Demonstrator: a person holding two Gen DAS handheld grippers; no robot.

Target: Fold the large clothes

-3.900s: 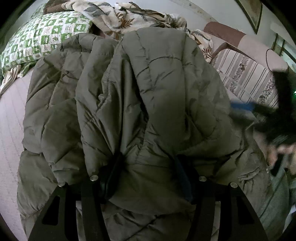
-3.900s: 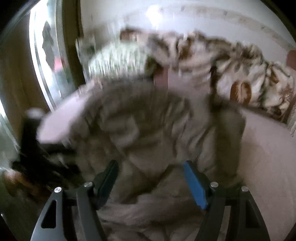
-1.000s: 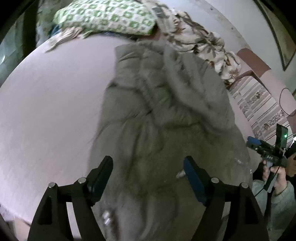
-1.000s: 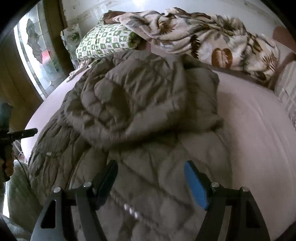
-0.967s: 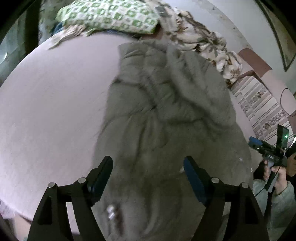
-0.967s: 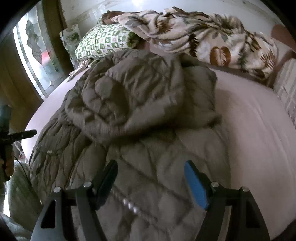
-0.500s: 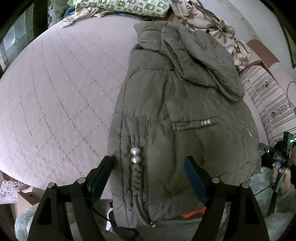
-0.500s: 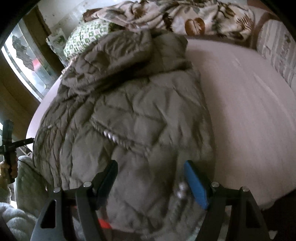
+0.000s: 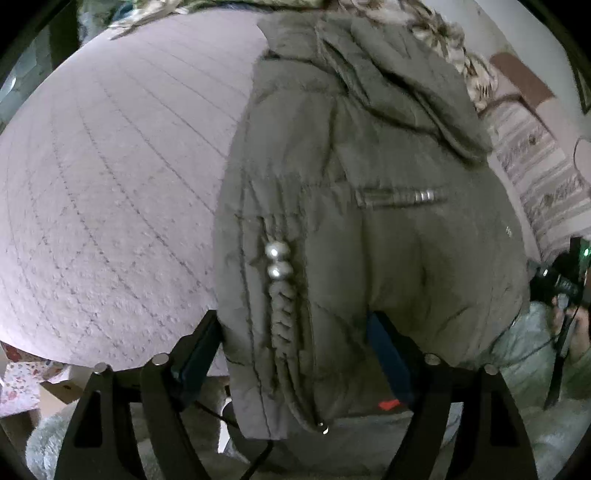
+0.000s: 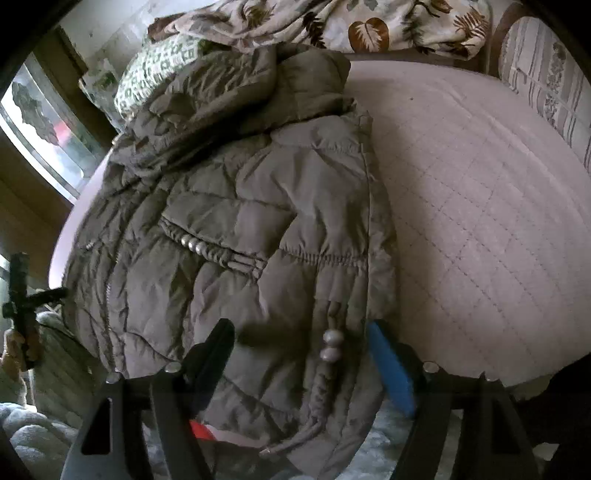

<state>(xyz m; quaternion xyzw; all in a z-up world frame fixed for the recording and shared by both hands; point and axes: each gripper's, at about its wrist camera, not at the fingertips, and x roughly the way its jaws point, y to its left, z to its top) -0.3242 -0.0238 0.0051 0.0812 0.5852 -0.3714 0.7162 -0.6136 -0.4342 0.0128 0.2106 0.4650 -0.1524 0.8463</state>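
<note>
An olive quilted hooded jacket (image 9: 369, 206) lies flat on the pink quilted bed (image 9: 110, 192), hood at the far end, hem hanging over the near edge. It also shows in the right wrist view (image 10: 236, 229). My left gripper (image 9: 295, 350) is open, its fingers spread either side of the jacket's left hem corner with its pearl-bead drawcord (image 9: 277, 262). My right gripper (image 10: 301, 354) is open, its fingers spread either side of the right hem corner and its beaded cord (image 10: 330, 345). The hem covers part of each gripper's fingers.
A leaf-print blanket (image 10: 351, 26) and a green patterned pillow (image 10: 155, 70) lie at the head of the bed. A striped sofa (image 9: 535, 162) stands to the right. A window (image 10: 40, 122) is on the left. Boxes (image 9: 40, 376) sit on the floor below.
Both grippers have dropped back from over the jacket to the near bed edge and now straddle the hem corners. The jacket lies flatter than a second ago.
</note>
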